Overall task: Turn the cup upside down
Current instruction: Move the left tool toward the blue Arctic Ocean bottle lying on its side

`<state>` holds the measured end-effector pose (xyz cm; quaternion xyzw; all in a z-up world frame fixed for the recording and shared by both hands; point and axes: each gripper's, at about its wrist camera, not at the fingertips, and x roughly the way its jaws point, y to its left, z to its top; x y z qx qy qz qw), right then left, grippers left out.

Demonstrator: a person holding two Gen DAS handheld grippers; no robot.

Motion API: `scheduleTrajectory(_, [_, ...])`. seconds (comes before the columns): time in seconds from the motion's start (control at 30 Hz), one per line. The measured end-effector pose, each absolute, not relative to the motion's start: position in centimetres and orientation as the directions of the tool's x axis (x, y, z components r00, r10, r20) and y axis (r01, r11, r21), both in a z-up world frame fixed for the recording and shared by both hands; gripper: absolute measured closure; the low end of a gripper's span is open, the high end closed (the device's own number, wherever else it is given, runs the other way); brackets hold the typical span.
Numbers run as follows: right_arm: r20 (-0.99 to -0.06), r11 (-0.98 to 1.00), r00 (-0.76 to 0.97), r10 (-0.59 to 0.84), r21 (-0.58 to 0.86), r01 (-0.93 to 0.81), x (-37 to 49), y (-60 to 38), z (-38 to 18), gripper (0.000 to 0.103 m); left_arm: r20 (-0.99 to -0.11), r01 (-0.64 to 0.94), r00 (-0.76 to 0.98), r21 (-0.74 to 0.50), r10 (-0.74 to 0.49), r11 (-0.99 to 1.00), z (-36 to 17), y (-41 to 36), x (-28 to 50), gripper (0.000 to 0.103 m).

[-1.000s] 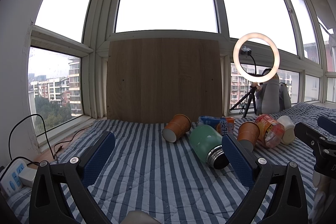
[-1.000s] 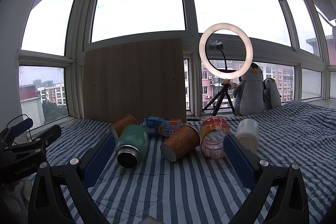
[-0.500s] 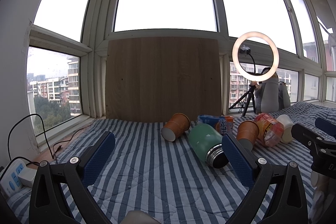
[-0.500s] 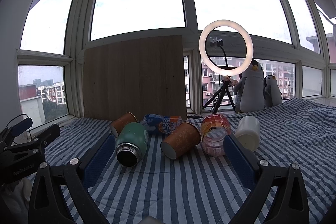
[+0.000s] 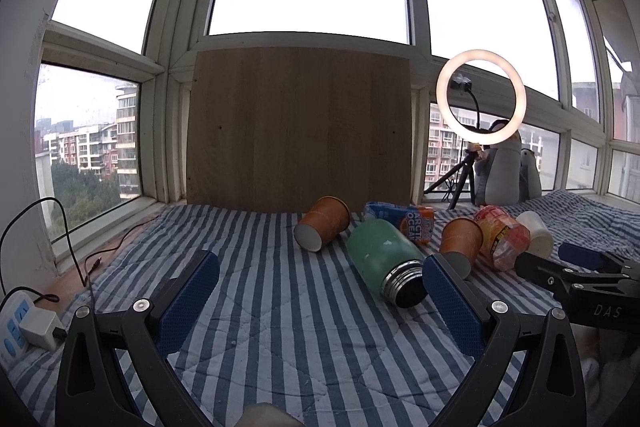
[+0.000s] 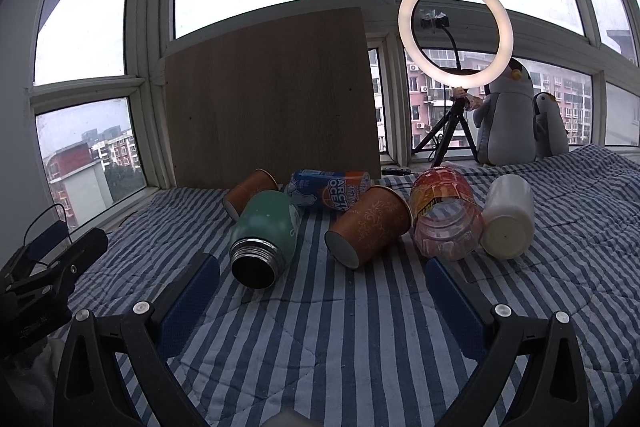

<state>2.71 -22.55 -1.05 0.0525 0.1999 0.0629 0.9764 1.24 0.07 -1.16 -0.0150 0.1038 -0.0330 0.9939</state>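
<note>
Striped quilt (image 6: pixel 360 347) spread before my jaws, running to window sill. Wooden board (image 6: pixel 272 103) upright against windows at quilt's far edge. Green flask (image 6: pixel 264 235) on its side mid-quilt, open mouth toward me. Behind it, blue-orange drink carton (image 6: pixel 332 187) lying flat. Clear plastic jar (image 6: pixel 444 215) with red-yellow label on side, touching white bottle (image 6: pixel 508 217) to its right. Lit ring light (image 6: pixel 456 31) on tripod at far right edge, two penguin plush toys (image 6: pixel 508 115) beside it. Power strip (image 5: pixel 16 331) at near left corner.
</note>
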Motion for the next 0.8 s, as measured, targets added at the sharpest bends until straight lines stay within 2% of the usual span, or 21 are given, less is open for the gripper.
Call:
scheduleTrajectory(0.2, [-0.449, 0.988, 0.882, 0.145, 0.116, -0.103, 3.8, -22.7, -1.3, 0.001, -0.244, 0.109, 0.964, -0.001, -0.105, 0.994, -1.2, -0.8, 1.8, 0.0])
scheduleTrajectory(0.47, [-0.495, 0.996, 0.865, 0.082, 0.021, -0.083, 4.3, -24.8, 0.0, 0.001, -0.434, 0.202, 0.884, 0.019, -0.174, 0.979, -1.1, -1.8, 5.0, 0.0])
scheduleTrajectory(0.63, [-0.498, 0.997, 0.865, 0.063, 0.002, -0.072, 3.8, -26.8, 0.0, 0.001, -0.5, 0.277, 0.847, 0.13, -0.178, 0.952, 0.2, -3.7, 8.9, 0.0])
scheduleTrajectory(0.8, [-0.526, 0.998, 0.849, 0.057, 0.004, -0.064, 3.8, -28.7, -0.4, 0.001, -0.576, 0.335, 0.791, 0.127, -0.205, 0.934, 1.8, -4.7, 14.7, 0.0])
